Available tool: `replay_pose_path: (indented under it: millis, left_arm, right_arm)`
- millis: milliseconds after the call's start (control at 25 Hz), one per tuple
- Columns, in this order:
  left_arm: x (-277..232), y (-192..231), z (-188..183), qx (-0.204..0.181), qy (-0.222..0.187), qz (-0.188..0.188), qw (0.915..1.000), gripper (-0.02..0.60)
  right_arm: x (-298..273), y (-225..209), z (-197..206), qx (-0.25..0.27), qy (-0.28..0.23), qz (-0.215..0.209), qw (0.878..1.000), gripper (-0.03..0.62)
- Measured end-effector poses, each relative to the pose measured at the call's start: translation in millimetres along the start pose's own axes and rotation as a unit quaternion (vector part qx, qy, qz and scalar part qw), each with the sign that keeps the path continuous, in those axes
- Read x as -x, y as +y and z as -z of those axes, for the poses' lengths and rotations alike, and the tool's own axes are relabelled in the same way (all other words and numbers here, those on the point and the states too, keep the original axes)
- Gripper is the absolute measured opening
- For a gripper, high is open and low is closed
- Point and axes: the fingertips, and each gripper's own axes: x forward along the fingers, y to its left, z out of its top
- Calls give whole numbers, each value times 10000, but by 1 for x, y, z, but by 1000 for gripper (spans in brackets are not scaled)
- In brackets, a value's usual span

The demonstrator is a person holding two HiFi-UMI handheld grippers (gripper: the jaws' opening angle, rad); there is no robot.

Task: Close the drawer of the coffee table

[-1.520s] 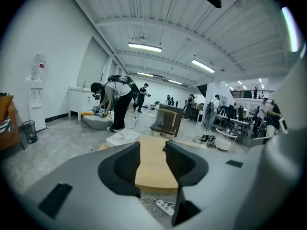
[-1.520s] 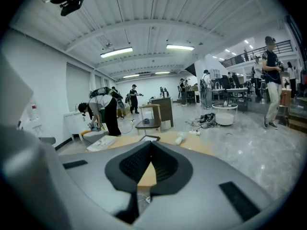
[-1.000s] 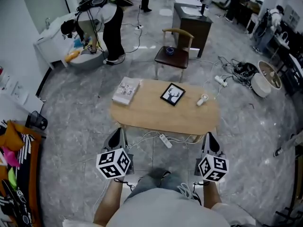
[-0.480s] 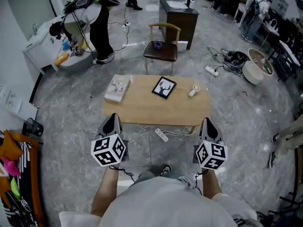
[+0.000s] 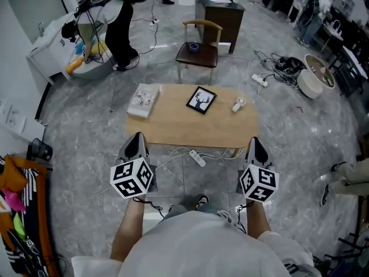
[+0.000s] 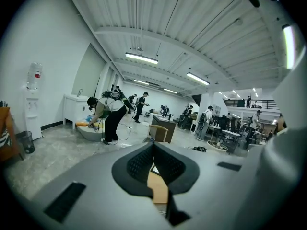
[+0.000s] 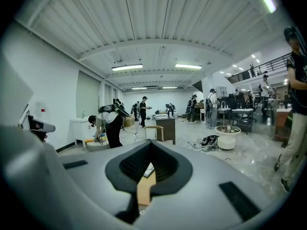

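Left gripper: we hold its jaws together, with nothing in them.
Right gripper: jaws together too, empty.
Coffee table: just ahead of both grippers, its long side running left to right. Neither hand looks nearer.
Drawer: we cannot see it from here.
Count: two grippers, one table. On it are one book, one picture and one small white thing.

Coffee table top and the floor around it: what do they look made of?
Coffee table top: light wood or wood-look laminate, matte; even tan colour, no glare. Floor: grey stone or marble-look tile, probably polished; veined pattern, soft sheen.
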Motion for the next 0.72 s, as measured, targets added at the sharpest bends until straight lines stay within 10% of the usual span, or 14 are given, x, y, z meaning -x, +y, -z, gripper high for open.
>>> replay_pose_path:
  millis: [720]
  left_arm:
    - [-9,13,5,48,154,-121,9998,-5]
  right_arm:
    - [-12,8,1,-107,67,-29,9999,-2]
